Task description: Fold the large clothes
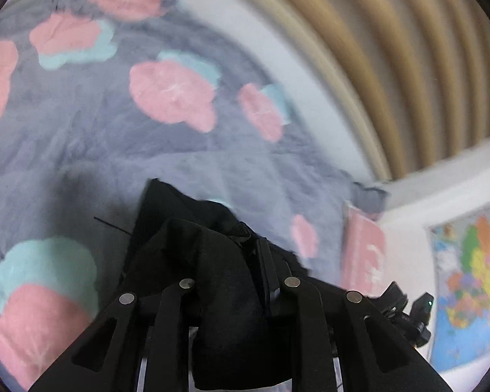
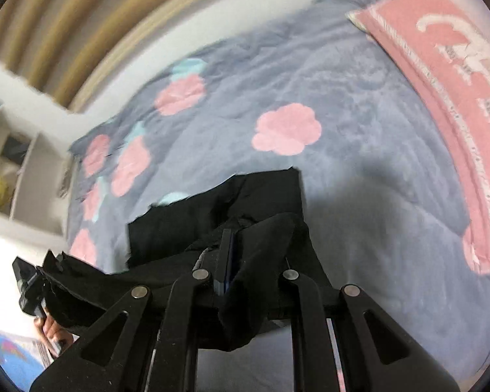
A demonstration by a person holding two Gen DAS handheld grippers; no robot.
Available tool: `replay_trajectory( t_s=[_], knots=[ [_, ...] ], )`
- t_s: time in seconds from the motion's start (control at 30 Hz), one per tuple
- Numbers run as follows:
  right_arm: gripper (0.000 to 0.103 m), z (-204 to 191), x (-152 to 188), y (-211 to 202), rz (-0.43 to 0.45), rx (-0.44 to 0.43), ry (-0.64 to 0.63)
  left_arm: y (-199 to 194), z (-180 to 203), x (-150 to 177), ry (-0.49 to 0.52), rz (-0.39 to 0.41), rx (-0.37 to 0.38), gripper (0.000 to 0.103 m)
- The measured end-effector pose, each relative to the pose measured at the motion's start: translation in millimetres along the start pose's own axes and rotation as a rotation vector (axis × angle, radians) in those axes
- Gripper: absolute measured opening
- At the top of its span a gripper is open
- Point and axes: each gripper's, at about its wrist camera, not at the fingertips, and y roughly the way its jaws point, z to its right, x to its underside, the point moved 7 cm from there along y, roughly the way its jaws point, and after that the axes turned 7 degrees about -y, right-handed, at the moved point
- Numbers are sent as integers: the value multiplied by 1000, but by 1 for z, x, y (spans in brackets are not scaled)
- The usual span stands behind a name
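Garment (image 2: 212,215) hangs over the blanket (image 2: 359,170), pillow (image 2: 441,98) seemingly rightward.

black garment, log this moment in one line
left hand-held gripper: shut on black garment | right hand-held gripper: shut on black garment | garment: lifted, hanging over blanket

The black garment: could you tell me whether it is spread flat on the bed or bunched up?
Bunched up. The black garment hangs in folds, pinched by both the right gripper and left gripper, only its far end on the bedspread.
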Motion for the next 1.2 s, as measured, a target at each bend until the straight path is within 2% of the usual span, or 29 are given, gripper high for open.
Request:
replay_trajectory(
  t_s=[0.1,0.17,0.23,0.33,0.47,0.63,0.73,0.8,0.87,0.93,1.0,1.03,1.07,1.1,1.17,1.2],
  knots=[
    [17,22,-23,65,-72,46,62,67,-25,-24,-43,-49,-87,22],
    [17,40,-31,112,-133,78,90,110,-49,-30,-66,-89,-151,22],
    [17,56,-30,157,-197,101,110,146,-70,-30,-103,-126,-177,22],
    [17,71,-24,201,-254,91,150,177,-90,-25,-130,-152,-167,22],
    [18,76,-20,220,-262,91,149,181,-92,-23,-86,-173,-142,23],
    [26,72,-18,200,-247,56,143,161,-87,-21,-84,-261,-88,27],
    [32,67,-17,174,-227,29,132,119,-78,-17,-40,-247,-63,30],
    [39,58,-15,154,-205,13,116,90,-73,-12,-12,-249,-38,40],
    [50,54,-12,132,-177,14,98,60,-72,-11,5,-240,-22,49],
    [51,53,-9,112,-151,6,82,30,-73,-11,-7,-246,37,50],
    [52,49,-5,90,-122,-18,77,-3,-77,-17,-27,-194,65,52],
    [52,46,-4,83,-110,-23,72,-16,-77,-19,-13,-159,52,53],
    [57,45,-3,75,-94,-20,57,-27,-76,-22,18,-122,25,60],
    [69,45,-1,68,-75,7,31,-34,-74,-24,51,-91,-11,66],
    [80,48,-1,64,-56,58,-11,-32,-68,-26,95,-60,-63,67],
    [80,48,-2,66,-50,81,-36,-25,-65,-27,113,-62,-79,68]
  ],
)
